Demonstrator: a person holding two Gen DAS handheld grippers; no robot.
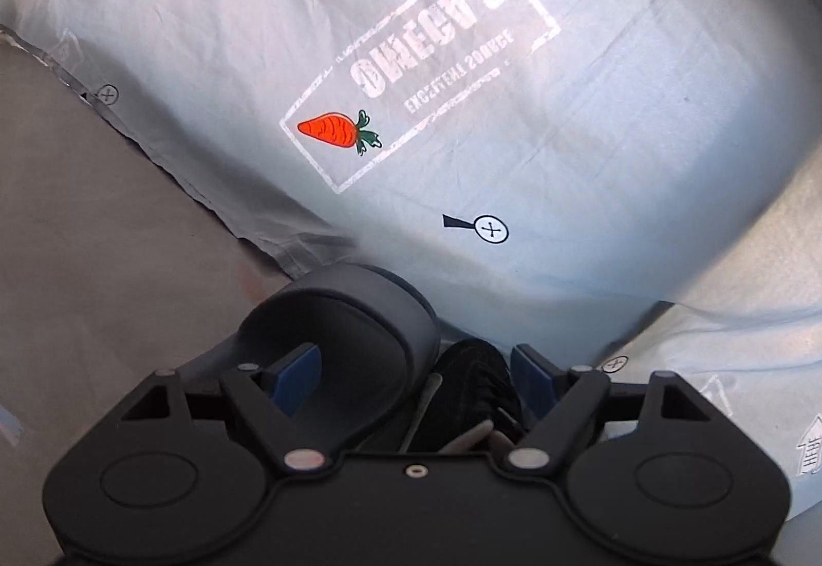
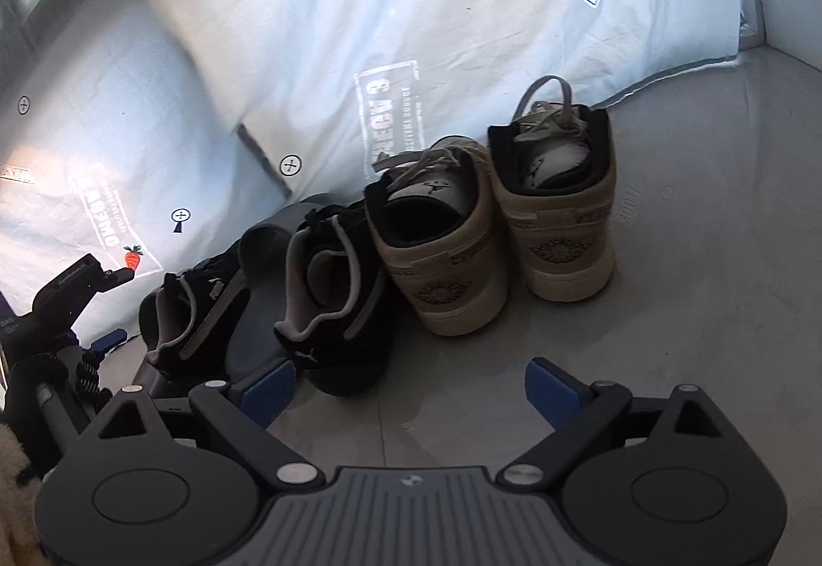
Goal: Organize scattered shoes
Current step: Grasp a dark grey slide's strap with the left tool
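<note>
In the right wrist view, shoes stand in a row against a pale sheet. From the right they are two tan high-top sneakers [image 2: 560, 206] [image 2: 442, 247], a black sneaker [image 2: 329, 288], a dark grey slide sandal [image 2: 262, 268] and a second black sneaker [image 2: 174, 314]. My right gripper [image 2: 411, 389] is open over bare floor just behind the row, with nothing between its pads. My left gripper [image 2: 115, 309] is at the row's left end. In the left wrist view the left gripper [image 1: 416, 373] stands open. A grey slide [image 1: 339, 335] and a black sneaker [image 1: 472, 391] lie between its blue pads.
A wrinkled pale sheet [image 2: 359, 26] printed with arrows, stamps and a carrot [image 1: 329, 130] rises behind the shoes. Grey floor [image 2: 693, 258] stretches to the right of the tan pair. A gloved hand [image 2: 31, 365] holds the left gripper's handle at the lower left.
</note>
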